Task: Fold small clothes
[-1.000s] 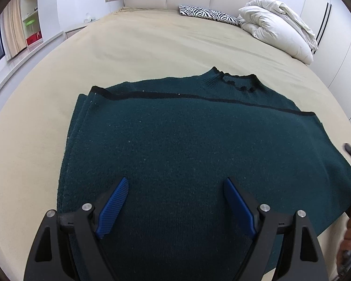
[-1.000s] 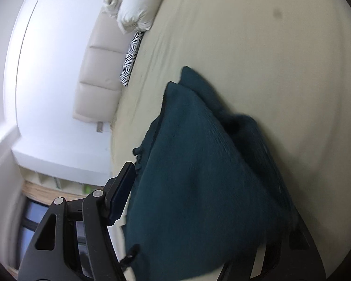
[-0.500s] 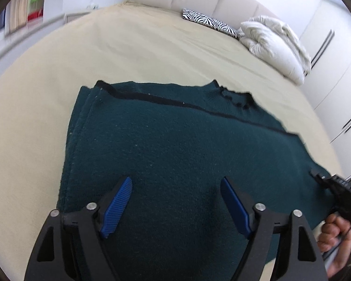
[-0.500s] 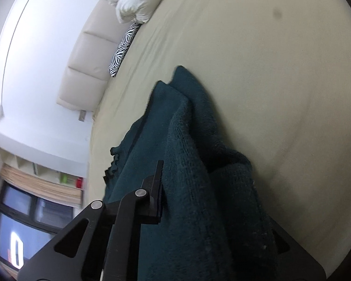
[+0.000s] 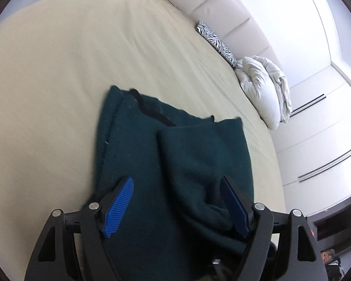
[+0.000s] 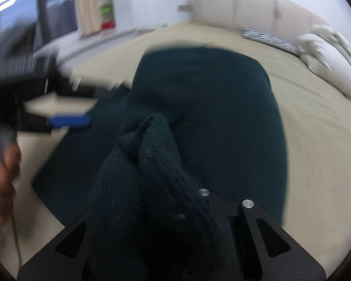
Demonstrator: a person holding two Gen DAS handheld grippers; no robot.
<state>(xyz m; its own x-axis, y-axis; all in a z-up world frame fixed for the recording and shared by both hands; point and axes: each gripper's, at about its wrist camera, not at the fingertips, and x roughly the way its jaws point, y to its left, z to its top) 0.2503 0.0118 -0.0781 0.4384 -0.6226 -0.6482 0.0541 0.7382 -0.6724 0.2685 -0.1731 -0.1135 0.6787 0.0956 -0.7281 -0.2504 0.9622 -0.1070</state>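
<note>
Two tools: the right tool point(image 6: 175, 201) clamps a bunched fold of the green sweater point(image 5: 175, 154); the left tool point(image 5: 177, 203) gapes wide above it, gripping nothing.

Nothing here is showing any writing I can read — no label, brand, number or sign, in either view.
</note>
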